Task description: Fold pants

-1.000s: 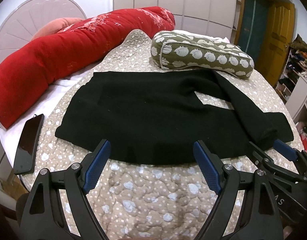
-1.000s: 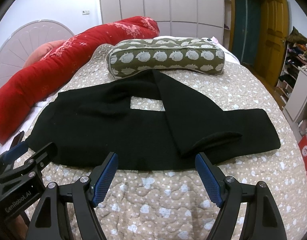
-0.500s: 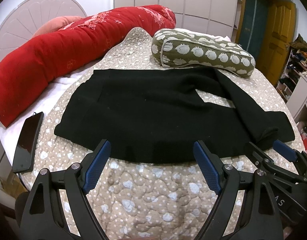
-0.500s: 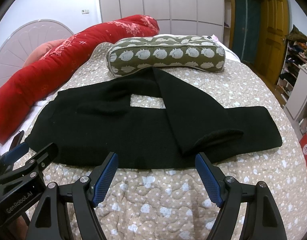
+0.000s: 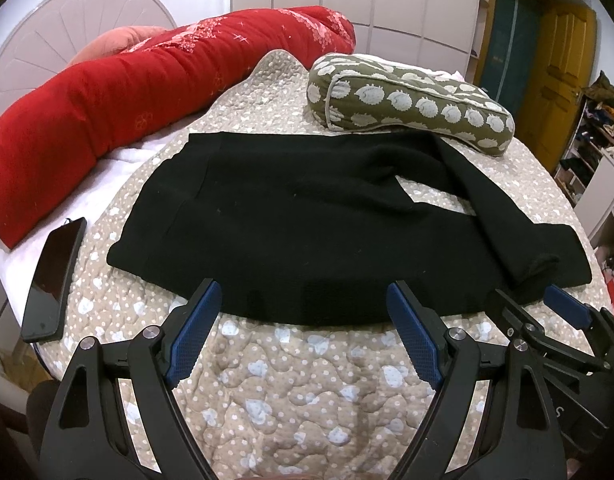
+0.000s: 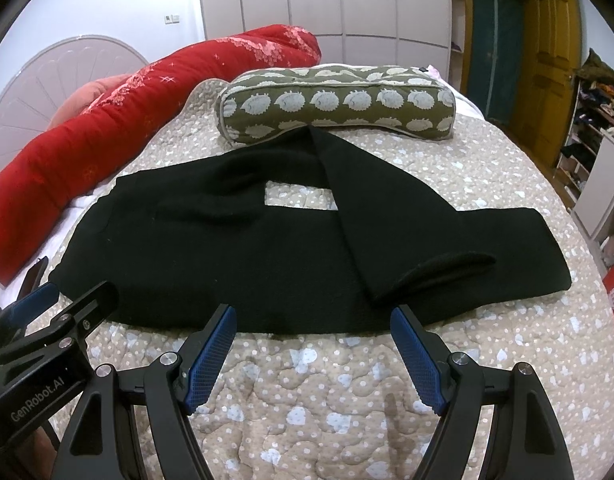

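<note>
Black pants [image 5: 307,220] lie spread sideways on the quilted bed, waist to the left, one leg crossed over the other toward the right; they also show in the right wrist view [image 6: 267,248]. The upper leg's open cuff [image 6: 447,272] points at the near right. My left gripper [image 5: 303,320] is open and empty, just short of the pants' near edge. My right gripper [image 6: 315,336] is open and empty, also just short of that edge. The right gripper's fingertips [image 5: 563,308] show in the left wrist view, and the left gripper's fingertips [image 6: 39,300] in the right wrist view.
A green bolster pillow [image 6: 335,104] lies behind the pants, touching the far leg. A long red quilt roll [image 5: 147,92] runs along the left. A black phone [image 5: 55,272] lies at the bed's left edge. Shelves and a yellow door stand at the right.
Both grippers have stayed open and nearly still; the views have shifted only slightly. The pants have not moved.
</note>
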A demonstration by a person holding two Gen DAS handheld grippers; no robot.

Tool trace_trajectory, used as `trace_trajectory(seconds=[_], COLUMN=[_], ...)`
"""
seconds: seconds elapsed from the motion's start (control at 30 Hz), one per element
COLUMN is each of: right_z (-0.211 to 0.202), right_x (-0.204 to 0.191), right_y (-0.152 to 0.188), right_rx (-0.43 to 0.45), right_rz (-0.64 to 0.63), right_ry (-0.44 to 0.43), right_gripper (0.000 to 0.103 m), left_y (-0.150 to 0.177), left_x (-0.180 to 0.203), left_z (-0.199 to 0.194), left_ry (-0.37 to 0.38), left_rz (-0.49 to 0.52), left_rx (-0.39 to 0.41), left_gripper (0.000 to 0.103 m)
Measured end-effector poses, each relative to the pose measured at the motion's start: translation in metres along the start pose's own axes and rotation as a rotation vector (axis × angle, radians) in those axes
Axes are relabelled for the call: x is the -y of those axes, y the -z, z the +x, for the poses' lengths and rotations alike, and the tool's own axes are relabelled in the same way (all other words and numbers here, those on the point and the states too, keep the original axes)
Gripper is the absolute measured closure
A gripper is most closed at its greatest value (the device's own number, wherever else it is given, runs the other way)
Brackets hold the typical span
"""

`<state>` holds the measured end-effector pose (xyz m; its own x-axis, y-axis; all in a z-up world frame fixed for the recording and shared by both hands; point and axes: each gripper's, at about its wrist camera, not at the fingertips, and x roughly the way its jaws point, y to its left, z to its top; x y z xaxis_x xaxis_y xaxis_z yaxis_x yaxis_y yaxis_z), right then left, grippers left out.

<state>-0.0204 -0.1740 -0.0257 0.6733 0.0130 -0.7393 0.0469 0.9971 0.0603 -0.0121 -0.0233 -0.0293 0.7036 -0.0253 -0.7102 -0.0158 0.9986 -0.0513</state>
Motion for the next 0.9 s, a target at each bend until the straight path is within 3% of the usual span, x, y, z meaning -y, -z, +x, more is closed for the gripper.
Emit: trace_trajectory(seconds=[0.9], right_z=[0.008], right_x=[0.002], right_y=[-0.006], right_rx=[-0.007], right_rz=[-0.012], right_ry=[-0.016], right_gripper=[0.025], left_y=[-0.005], left_x=[-0.01], left_z=[0.005], left_ry=[-0.008], left_rz=[-0.028], left_rx=[-0.01], left_gripper=[0.018])
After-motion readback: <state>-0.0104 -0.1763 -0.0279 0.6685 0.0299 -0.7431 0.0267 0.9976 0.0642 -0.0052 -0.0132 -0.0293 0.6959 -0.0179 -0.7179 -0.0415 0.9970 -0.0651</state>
